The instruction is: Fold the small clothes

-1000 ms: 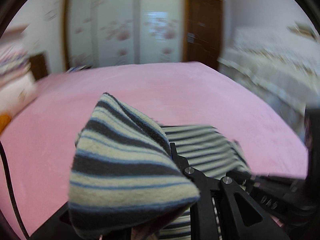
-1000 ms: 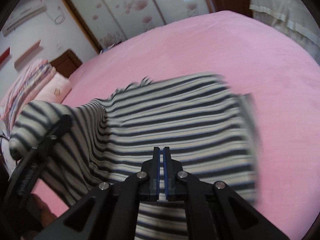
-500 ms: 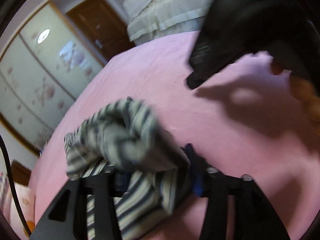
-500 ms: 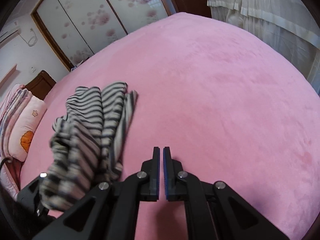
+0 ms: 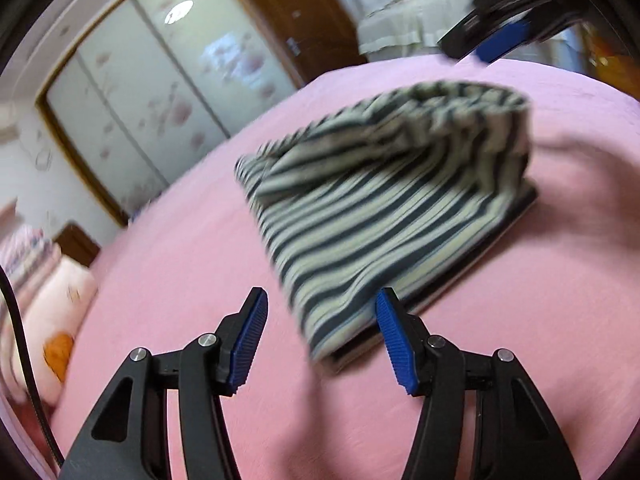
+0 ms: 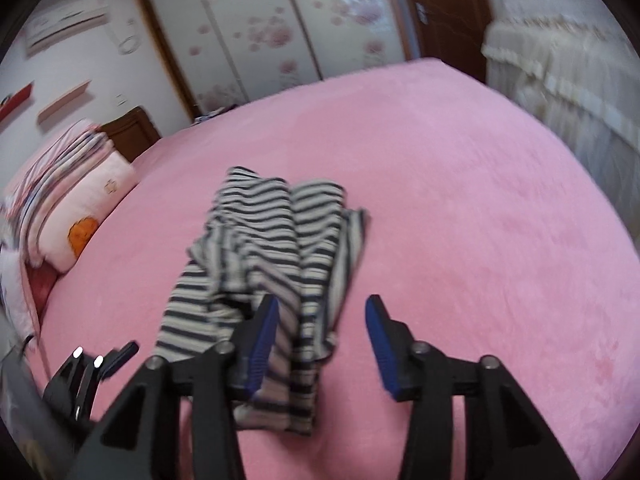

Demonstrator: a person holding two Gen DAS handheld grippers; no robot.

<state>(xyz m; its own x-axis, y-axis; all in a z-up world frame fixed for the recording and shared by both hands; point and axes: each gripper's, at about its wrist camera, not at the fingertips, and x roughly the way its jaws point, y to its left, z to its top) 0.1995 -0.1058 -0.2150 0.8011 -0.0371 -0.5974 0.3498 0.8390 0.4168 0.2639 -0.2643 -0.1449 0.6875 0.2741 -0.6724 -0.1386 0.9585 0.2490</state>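
A small garment with dark and cream stripes (image 6: 276, 240) lies in a bunched, lengthwise heap on the pink bed (image 6: 460, 220). My right gripper (image 6: 322, 308) hovers over its near end, and its jaws are opening. Cloth lies below and between them, against the left finger, but the pads do not press on it. In the left wrist view the garment (image 5: 392, 208) is blurred, with its near corner between the fingers of my open left gripper (image 5: 320, 304), not gripped. The right gripper (image 5: 500, 36) shows at the top right there. The left gripper (image 6: 108, 360) shows at the lower left of the right wrist view.
Pillows and folded bedding (image 6: 80, 208) are stacked at the bed's left end. A sliding-door wardrobe (image 6: 260, 32) and a brown door stand behind the bed. White lace-covered furniture (image 6: 560, 80) is at the right. A black cable (image 5: 24, 360) hangs at the left.
A second ago both grippers held the striped garment up. The left one opened first, then the right, and the garment dropped onto the bed in a heap. Both hands shifted.
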